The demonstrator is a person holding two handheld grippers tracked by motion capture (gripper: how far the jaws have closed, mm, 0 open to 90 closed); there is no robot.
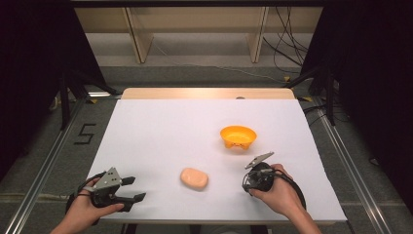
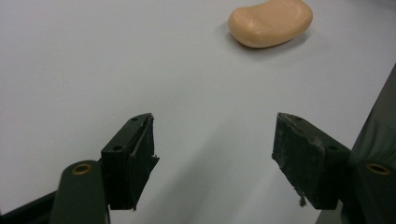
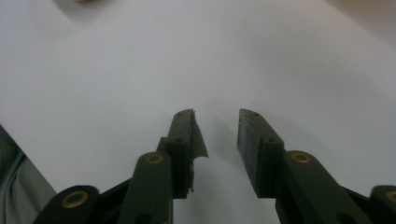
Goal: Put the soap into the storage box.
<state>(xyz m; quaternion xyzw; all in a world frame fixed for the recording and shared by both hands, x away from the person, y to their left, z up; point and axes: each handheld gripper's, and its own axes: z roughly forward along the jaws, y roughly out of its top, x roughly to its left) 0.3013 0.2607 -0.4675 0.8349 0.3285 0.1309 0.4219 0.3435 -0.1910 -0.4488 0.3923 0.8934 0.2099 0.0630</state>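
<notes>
My left gripper (image 1: 132,189) stands wide open and empty; the soap (image 1: 194,178) lies to its right, long axis across the table, roughly midway to the narrowly gaping, empty right gripper (image 1: 249,184).

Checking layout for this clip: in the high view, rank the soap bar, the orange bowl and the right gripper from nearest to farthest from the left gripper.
1. Soap bar, just right of the left gripper.
2. Right gripper, on the table's right side.
3. Orange bowl, farther back and right.
</notes>
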